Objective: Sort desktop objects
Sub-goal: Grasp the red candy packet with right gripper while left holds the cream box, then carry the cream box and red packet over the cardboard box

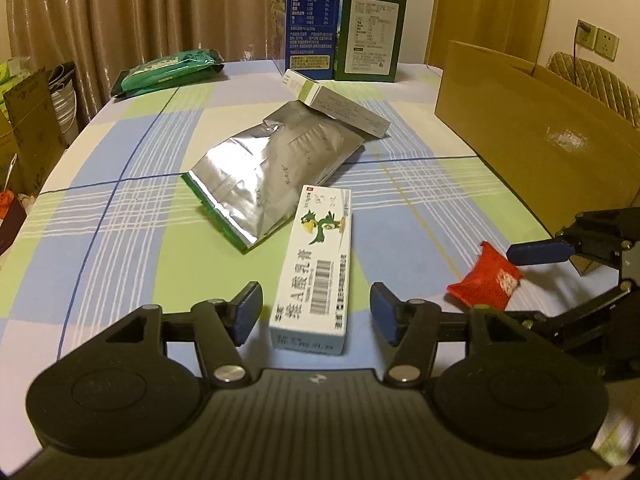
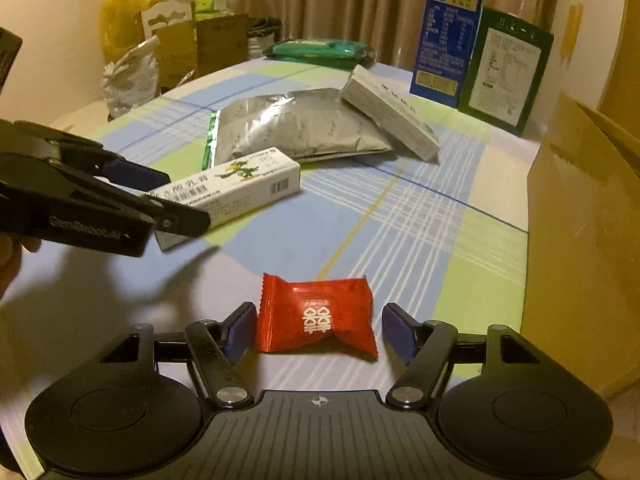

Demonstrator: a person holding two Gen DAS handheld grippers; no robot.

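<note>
Red foil marks the candy packet [image 2: 316, 316], lying flat on the checked cloth of the desk [image 2: 400, 216] near its right edge, just short of the cardboard box [image 2: 580, 240] that stands there. The right tongs [image 2: 319, 330] straddle it, jaws fairly wide, one blue pad close to the packet's left crimped end and the other standing clear of the right end; nothing is gripped yet. To take it well, I would close across the puffed middle rather than the thin crimps, which look likely to slip or fold, and keep the pads low so they meet the packet and not the cloth.

Further toward the middle of the desk lies the white ointment box [image 1: 316, 264], long side running away from the near edge. The left tongs [image 1: 316, 312] sit astride its near end, jaws moderately wide with a gap on both sides, so that box is not held either. Closing squarely on its long faces should give a firm hold; a skewed grip might twist it.

Behind it lies the silver pouch [image 1: 272, 172], partly under a grey carton [image 1: 344, 106].
</note>
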